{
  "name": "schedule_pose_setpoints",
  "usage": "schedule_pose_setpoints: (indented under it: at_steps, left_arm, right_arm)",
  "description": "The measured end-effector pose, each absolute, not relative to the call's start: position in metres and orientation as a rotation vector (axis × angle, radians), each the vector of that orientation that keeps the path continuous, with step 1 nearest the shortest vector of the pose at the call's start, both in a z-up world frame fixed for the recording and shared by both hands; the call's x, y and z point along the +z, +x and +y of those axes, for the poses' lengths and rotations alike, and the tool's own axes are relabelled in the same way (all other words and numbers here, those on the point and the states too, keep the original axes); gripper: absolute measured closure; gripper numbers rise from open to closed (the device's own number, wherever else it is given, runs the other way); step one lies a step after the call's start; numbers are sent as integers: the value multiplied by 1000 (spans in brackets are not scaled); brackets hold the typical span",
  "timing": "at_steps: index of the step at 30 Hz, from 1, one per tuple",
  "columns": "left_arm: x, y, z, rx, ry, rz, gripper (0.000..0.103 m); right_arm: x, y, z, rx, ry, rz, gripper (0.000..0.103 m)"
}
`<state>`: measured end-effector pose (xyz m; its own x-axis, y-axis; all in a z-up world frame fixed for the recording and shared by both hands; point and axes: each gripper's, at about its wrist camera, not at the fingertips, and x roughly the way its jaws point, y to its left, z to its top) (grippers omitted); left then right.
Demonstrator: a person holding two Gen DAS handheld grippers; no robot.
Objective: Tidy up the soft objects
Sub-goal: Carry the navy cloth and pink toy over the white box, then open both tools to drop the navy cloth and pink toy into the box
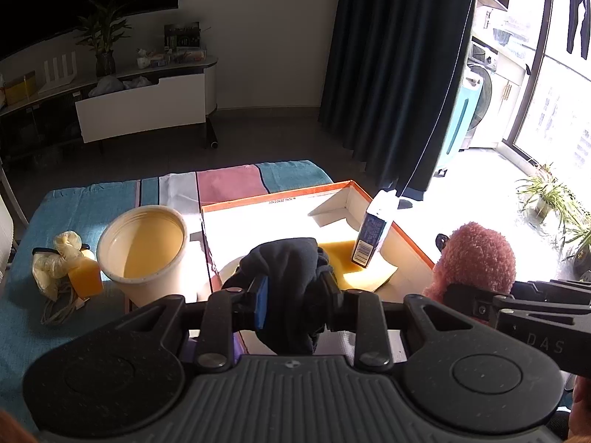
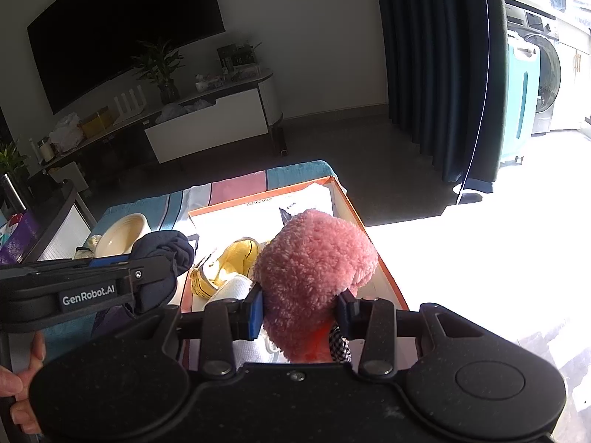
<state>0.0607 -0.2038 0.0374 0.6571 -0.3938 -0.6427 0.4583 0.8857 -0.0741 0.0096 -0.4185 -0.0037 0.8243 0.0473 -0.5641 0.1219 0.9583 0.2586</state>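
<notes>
Left gripper [image 1: 291,297] pinching dark cloth [image 1: 291,269], right gripper [image 2: 301,312] pinching pink plush [image 2: 314,265]; both above orange-rimmed box [image 1: 406,236], neither deposited yet.

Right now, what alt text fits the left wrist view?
The left tongs grip a dark cloth bundle above an orange-rimmed box holding a small carton. A cream bucket stands left; a pink plush toy sits right.

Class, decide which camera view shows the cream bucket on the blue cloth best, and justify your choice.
The left wrist view: the cream bucket appears whole, with its open mouth and yellowish inside lit. In the right wrist view the bucket is small, and the left gripper, clamping the dark cloth bundle, hides its lower part.
</notes>
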Motion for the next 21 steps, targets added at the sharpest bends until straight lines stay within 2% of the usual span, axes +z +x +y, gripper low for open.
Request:
schedule_pose_setpoints:
  at_steps: [21]
  left_arm:
    - [40,93,-220,-472,105,725,73]
  right_arm:
    - [-16,31,-425,-38,300,636,53]
